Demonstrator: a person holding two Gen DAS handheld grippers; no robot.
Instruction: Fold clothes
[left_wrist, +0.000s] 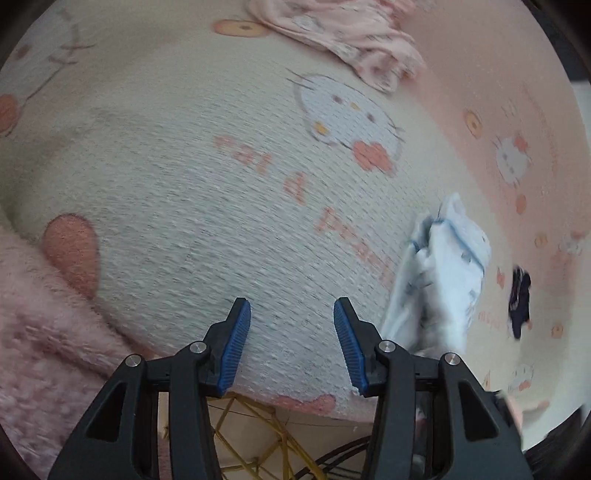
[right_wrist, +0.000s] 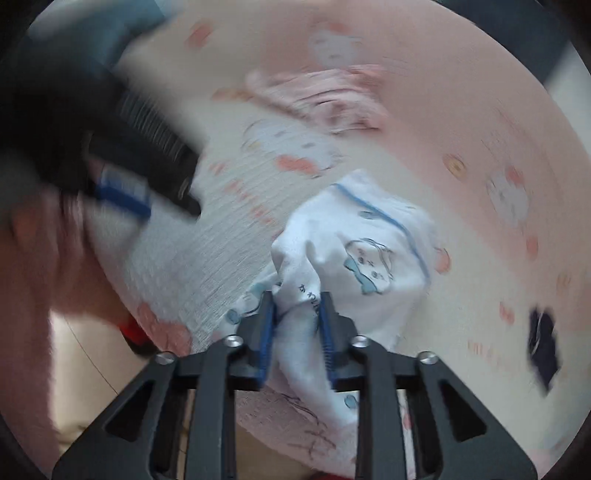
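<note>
- White garment (right_wrist: 354, 251), blue piping and cartoon print: bunched, lying on the patterned bedspread (left_wrist: 207, 206) near its front edge.
- Right gripper (right_wrist: 297, 325): blue pads clamped onto a fold of the white garment.
- Left gripper (left_wrist: 291, 332): jaws spread, nothing between them, above bare bedspread, left of the garment.
- Pink garment (left_wrist: 347, 33): crumpled, far side.
- Small dark item (left_wrist: 519, 299): right, apart.
- Fuzzy pink fabric (left_wrist: 40, 332): lower left.

White blue-trimmed cartoon-print garment (right_wrist: 354, 251) bunched on the bed, pink garment (left_wrist: 343, 33) crumpled beyond
</note>
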